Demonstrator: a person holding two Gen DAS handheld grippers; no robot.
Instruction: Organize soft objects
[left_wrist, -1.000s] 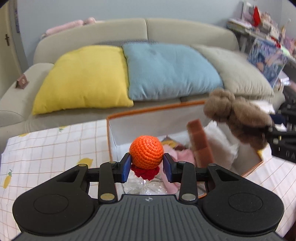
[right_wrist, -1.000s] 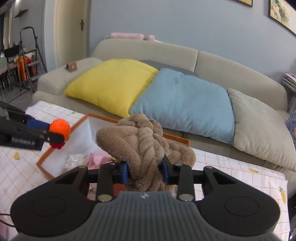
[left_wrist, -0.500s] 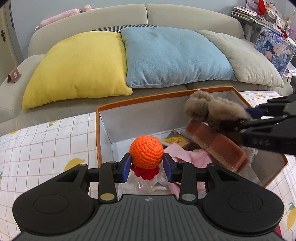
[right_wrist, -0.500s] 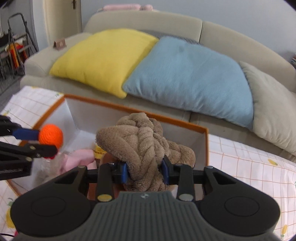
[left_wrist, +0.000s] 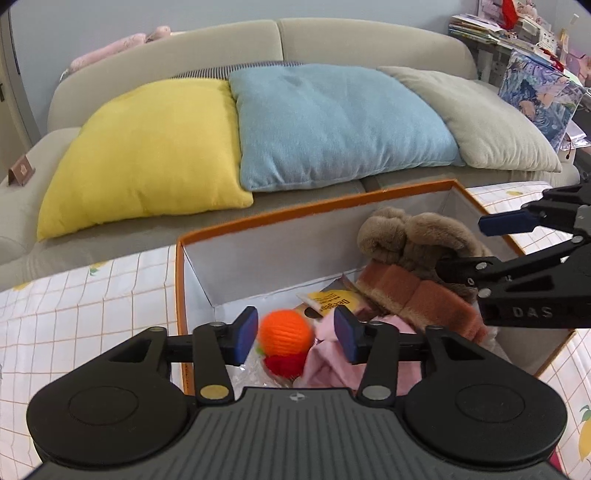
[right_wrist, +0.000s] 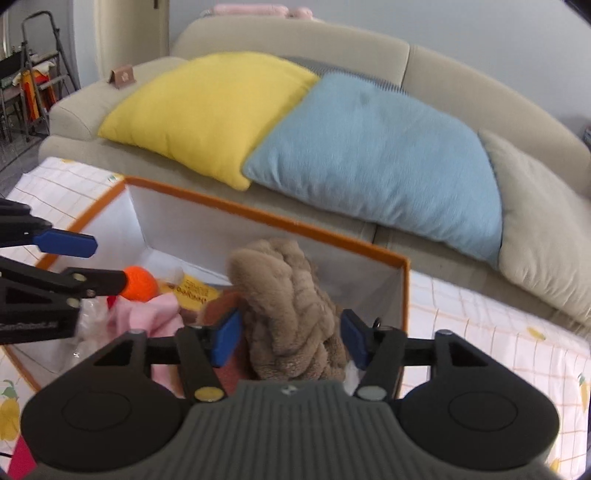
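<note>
Both jaws had just been opening over the box (left_wrist: 314, 212): the orange ball (left_wrist: 285, 329) and brown plush (right_wrist: 288, 310) lay loose between spread pads.

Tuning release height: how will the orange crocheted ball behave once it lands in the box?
The orange crocheted ball looks light and soft, so it likely lands gently. Being round, it may roll, though the pink cloth beside it probably stops it. Yarn surface suggests little slipping.

Orange crocheted ball (left_wrist: 285, 331) and brown knotted plush (right_wrist: 286, 314) inside orange-rimmed box (left_wrist: 314, 208).
</note>
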